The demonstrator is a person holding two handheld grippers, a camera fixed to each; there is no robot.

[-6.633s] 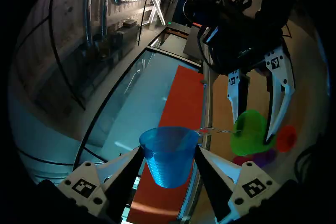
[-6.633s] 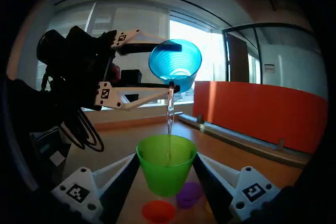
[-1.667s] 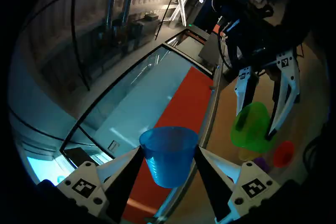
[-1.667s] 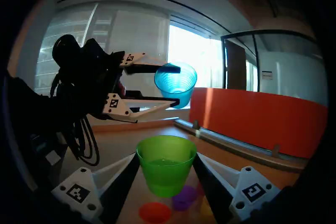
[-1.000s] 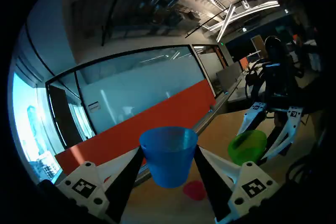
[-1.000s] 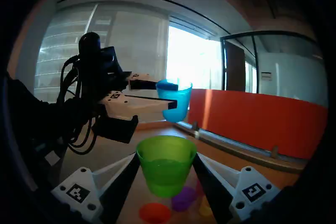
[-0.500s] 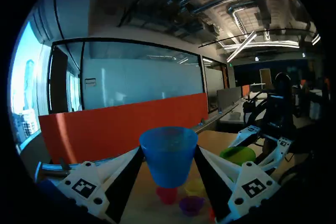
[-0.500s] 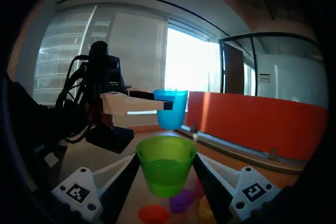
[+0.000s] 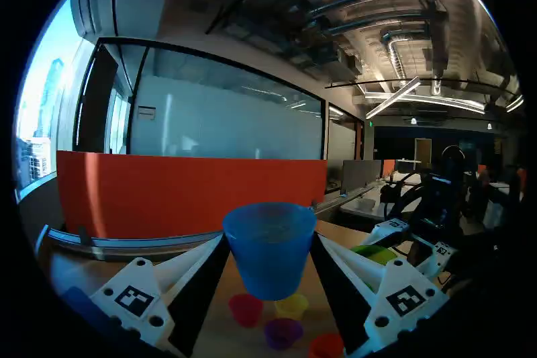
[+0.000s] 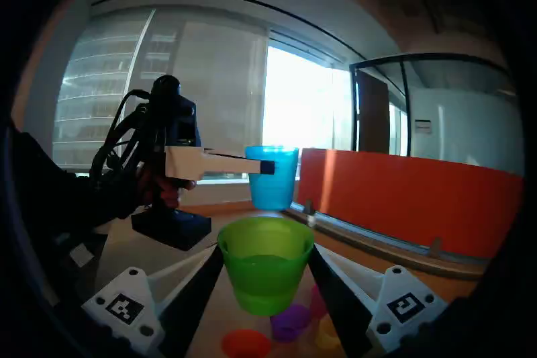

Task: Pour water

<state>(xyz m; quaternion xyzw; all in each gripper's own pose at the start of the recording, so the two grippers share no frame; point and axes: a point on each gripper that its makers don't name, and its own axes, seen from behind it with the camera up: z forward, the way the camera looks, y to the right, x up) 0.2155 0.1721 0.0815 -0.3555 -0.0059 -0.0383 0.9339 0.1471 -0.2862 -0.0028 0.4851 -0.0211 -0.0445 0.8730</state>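
Note:
My left gripper (image 9: 269, 250) is shut on a blue cup (image 9: 269, 248) that stands upright above the wooden table (image 9: 221, 321). In the right gripper view that blue cup (image 10: 272, 177) hangs level ahead, held by the left gripper (image 10: 263, 167) from the side. My right gripper (image 10: 266, 265) is shut on a green cup (image 10: 266, 262) partly filled with water, also upright. The green cup (image 9: 373, 252) appears low on the right in the left gripper view, held between the right gripper's white fingers (image 9: 384, 229).
Small cups lie on the table below: pink (image 9: 246, 307), yellow (image 9: 291, 304), purple (image 9: 282, 332) and orange (image 9: 326, 344). An orange partition (image 9: 181, 193) with a metal rail (image 10: 376, 235) runs along the table's far edge. Bright windows (image 10: 295, 113) stand behind.
The blue cup was tipped, pouring water into the green cup; the stream stopped and my left gripper turned the blue cup back upright. The green cup now holds more water.

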